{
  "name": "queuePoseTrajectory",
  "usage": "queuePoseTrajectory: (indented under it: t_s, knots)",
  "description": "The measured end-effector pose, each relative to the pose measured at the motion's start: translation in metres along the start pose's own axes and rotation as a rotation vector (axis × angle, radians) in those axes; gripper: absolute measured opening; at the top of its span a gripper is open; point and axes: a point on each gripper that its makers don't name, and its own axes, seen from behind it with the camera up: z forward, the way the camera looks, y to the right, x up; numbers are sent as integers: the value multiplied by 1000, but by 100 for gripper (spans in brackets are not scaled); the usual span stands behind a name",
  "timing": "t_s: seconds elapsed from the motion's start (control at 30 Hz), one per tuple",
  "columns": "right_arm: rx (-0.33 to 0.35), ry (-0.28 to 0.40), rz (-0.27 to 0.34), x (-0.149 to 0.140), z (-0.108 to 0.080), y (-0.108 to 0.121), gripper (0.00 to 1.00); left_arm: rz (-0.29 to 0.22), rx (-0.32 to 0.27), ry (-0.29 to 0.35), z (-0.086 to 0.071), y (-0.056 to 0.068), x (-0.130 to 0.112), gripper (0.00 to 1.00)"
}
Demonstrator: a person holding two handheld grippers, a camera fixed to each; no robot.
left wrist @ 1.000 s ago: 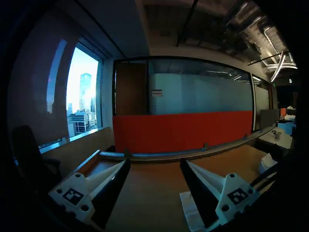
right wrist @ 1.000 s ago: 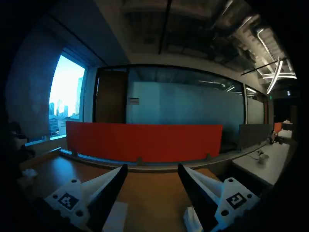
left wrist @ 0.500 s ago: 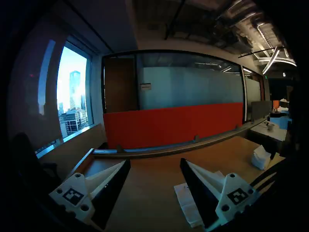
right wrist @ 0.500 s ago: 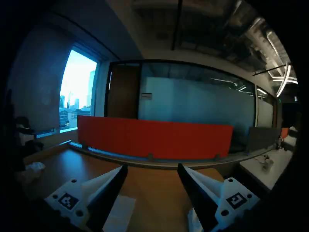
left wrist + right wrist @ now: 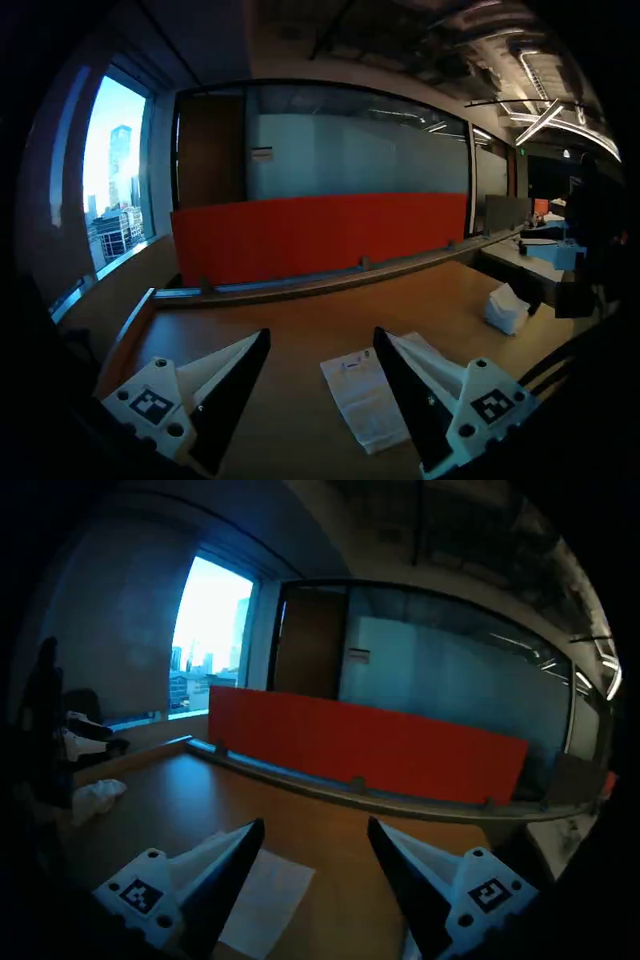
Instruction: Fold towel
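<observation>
Since 1 second ago, both my claws have tipped downward, so the towel (image 5: 364,392) shows more fully. It lies flat on the desk (image 5: 320,300), near my left claw (image 5: 320,334) and right claw (image 5: 315,824). Both gape, empty. I should pinch 2 matching corners, 1 each, evenly.

Both views are dim with a cool blue cast. The strongest light is daylight from the window (image 5: 210,632), blown out to near white. Thin ceiling lights (image 5: 538,126) glow at the upper right of the left gripper view. The table (image 5: 184,808) takes a faint bluish sheen toward its window-side edge, and the white towel (image 5: 364,392) reads as pale grey. Straight lines bow toward the rims, where everything sinks into murky shadow.
</observation>
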Motion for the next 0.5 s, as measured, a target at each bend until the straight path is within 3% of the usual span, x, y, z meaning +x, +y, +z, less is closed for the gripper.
queuePoseTrajectory:
  t_s: [0.2, 0.5]
  knots:
    - [81, -67, -39, -21, 2, -17, 100, 19, -79, -49, 3, 15, -18, 96]
    - [132, -120, -54, -40, 7, -29, 100, 41, -124, -93, 11, 23, -40, 96]
